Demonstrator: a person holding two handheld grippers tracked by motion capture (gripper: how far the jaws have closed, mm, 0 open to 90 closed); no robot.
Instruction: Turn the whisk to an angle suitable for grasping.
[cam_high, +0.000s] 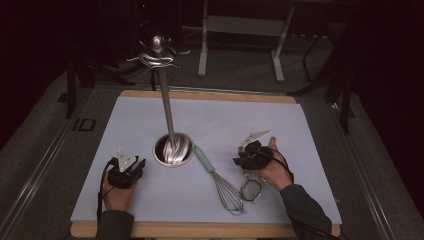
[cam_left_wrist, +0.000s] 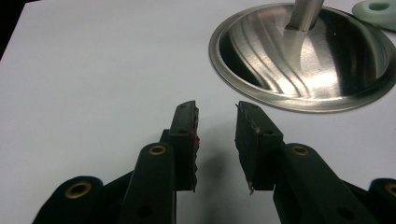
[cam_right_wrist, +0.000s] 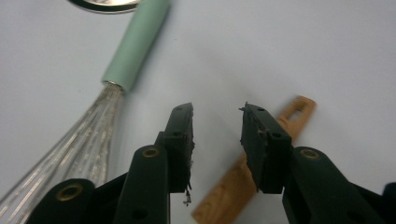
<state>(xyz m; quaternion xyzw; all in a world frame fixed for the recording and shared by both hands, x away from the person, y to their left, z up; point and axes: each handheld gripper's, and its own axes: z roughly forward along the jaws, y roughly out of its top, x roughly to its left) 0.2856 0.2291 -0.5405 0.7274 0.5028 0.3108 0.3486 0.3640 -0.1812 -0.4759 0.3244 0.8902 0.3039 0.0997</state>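
A steel stand rises from a round dished base (cam_high: 172, 149) up a thin pole to curled hooks (cam_high: 157, 56). My left gripper (cam_high: 137, 165) rests on the white mat just left of that base, held in a hand. In the left gripper view it (cam_left_wrist: 215, 109) is open and holds nothing, with the base (cam_left_wrist: 303, 56) ahead to the right. A whisk with a mint-green handle (cam_high: 202, 157) lies right of the base. My right gripper (cam_high: 242, 159) hovers beside it, open (cam_right_wrist: 217, 112) above a wooden handle (cam_right_wrist: 229, 193), with the whisk handle (cam_right_wrist: 137, 46) to its left.
A small mesh strainer (cam_high: 250, 189) lies by the whisk wires (cam_high: 227, 192), its handle running under my right hand. The white mat (cam_high: 225, 120) covers a wooden table; its back half is bare. Dark table legs stand beyond.
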